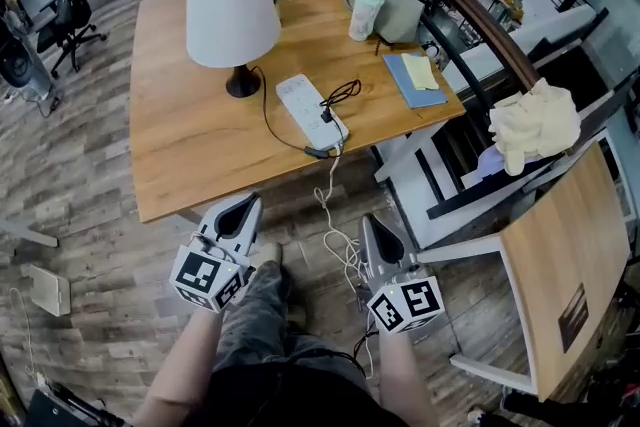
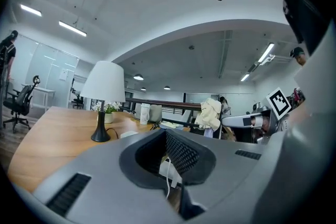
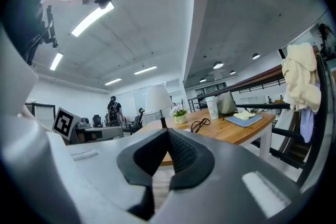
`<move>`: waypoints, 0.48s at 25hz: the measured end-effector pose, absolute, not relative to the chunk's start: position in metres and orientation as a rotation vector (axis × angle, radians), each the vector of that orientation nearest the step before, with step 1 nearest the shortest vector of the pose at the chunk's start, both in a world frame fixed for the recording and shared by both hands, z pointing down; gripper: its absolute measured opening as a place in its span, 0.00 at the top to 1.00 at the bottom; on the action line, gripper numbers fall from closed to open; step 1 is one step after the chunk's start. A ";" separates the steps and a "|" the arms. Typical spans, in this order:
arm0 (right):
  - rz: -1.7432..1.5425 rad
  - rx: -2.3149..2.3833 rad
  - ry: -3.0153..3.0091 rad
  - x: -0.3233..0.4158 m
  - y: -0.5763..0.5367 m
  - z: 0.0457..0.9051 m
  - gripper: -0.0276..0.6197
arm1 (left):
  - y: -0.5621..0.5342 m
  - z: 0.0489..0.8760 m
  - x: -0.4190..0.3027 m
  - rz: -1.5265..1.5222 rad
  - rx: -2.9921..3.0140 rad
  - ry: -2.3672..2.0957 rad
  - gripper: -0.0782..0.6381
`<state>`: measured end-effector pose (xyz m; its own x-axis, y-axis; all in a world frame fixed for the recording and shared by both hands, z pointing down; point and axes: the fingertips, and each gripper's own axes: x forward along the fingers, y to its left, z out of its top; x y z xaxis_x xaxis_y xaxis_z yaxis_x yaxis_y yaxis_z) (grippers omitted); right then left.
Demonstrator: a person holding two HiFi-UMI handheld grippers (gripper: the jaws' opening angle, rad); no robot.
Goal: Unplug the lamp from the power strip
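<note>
The left gripper [image 1: 243, 207] and right gripper [image 1: 373, 225] hang clenched, empty. The black lamp plug [image 1: 328, 112] sits in the white power strip [image 1: 303, 103] on the table [image 1: 180, 140]; probably tight: grasp its rigid body, not the cord [image 1: 268, 118].

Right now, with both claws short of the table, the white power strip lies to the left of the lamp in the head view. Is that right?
Not quite. The head view shows the white power strip to the right of the lamp, near its base. The left claw and right claw are indeed short of the table.
</note>
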<state>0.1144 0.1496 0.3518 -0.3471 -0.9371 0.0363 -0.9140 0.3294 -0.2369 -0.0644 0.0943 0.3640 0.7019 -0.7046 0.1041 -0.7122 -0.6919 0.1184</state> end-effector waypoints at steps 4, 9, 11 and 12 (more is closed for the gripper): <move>-0.347 -1.763 2.465 0.118 0.114 0.357 0.95 | 0.054 0.369 -0.050 0.089 2.777 -1.088 0.90; -0.373 -1.794 2.473 0.115 0.067 0.365 0.95 | 0.007 0.377 -0.029 0.127 2.814 -0.976 0.90; -0.385 -1.803 2.475 0.112 0.048 0.369 0.95 | -0.010 0.380 -0.021 0.155 2.839 -0.930 0.90; -0.395 -1.807 2.476 0.110 0.040 0.372 0.95 | -0.018 0.382 -0.017 0.172 2.848 -0.905 0.90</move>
<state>0.1102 0.0396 0.3716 -0.3152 -0.9428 0.1085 -0.9298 0.2839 -0.2343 -0.0165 -0.0177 0.3823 0.8116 -0.5638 0.1531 -0.5807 -0.8072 0.1057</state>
